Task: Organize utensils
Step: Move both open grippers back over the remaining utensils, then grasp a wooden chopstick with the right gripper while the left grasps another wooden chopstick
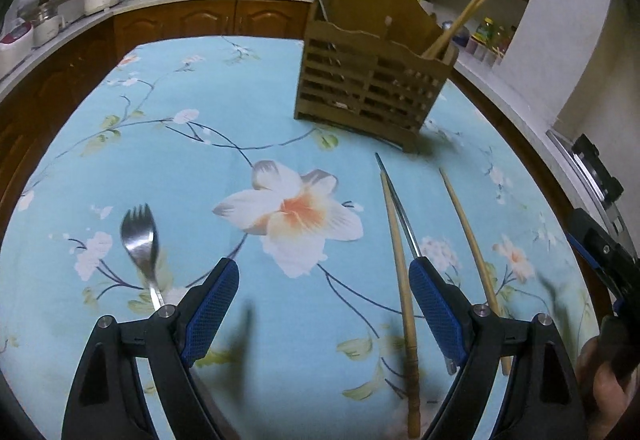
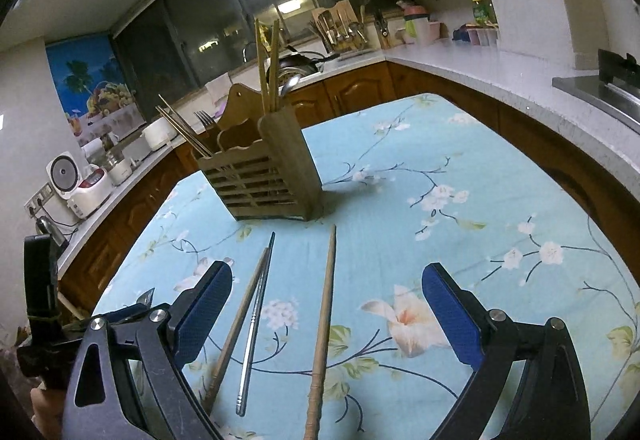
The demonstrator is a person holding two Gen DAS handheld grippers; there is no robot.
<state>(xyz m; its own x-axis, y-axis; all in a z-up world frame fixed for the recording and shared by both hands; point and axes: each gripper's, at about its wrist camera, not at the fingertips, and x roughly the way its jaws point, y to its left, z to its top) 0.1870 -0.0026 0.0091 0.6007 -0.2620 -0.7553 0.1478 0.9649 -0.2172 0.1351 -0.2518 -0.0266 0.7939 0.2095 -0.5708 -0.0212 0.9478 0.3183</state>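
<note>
Chopsticks, fork on floral tablecloth; kitchen counter behind; both grippers released.

A slatted utensil holder is standing on the table, with chopsticks sticking up in it. Before it, two wooden chopsticks and a metal chopstick are lying side by side. A fork is lying well to their left.

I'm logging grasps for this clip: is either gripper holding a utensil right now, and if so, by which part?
Nothing is held. The left gripper and right gripper both stand open over the tablecloth; the chopsticks and fork lie loose.
</note>
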